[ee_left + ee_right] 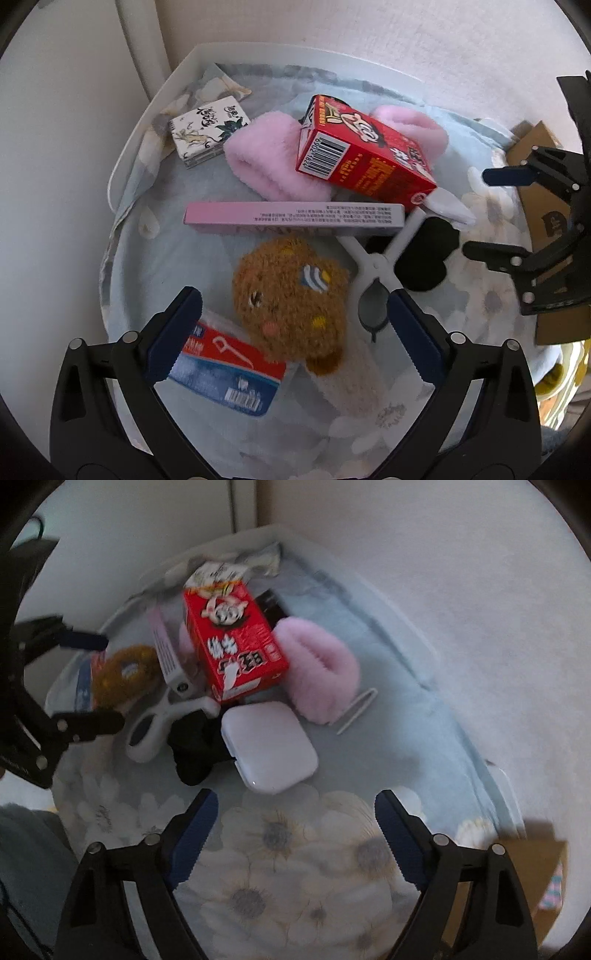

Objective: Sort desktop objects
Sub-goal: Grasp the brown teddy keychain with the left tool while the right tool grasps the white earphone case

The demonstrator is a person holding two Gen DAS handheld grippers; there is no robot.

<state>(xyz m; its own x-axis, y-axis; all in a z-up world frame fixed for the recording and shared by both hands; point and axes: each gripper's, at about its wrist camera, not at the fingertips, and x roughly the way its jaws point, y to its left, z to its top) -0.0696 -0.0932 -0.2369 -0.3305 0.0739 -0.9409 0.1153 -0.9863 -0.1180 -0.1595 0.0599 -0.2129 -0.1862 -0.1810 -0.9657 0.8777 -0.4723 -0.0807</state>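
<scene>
Left gripper (295, 328) hangs over the brown knitted toy (291, 299), fingers wide apart on either side of it, nothing clamped. Toy lies in the white tray (155, 107) on the flowered cloth (280, 853), partly on top of the floss-pick packet (225, 373), just beside the scissors (384, 254). It looks soft, light and squashy — grip across the round body, not the small foot. Fuzzy yarn should not slip.

Right gripper (295, 830) is empty too, fingers apart over bare cloth, short of the white case (269, 746). The case looks hard and smooth with rounded corners — likely slick, so pinch across its flat sides. The red carton (232, 642) leans on the pink fluffy band (321, 672) and could tip if nudged.
</scene>
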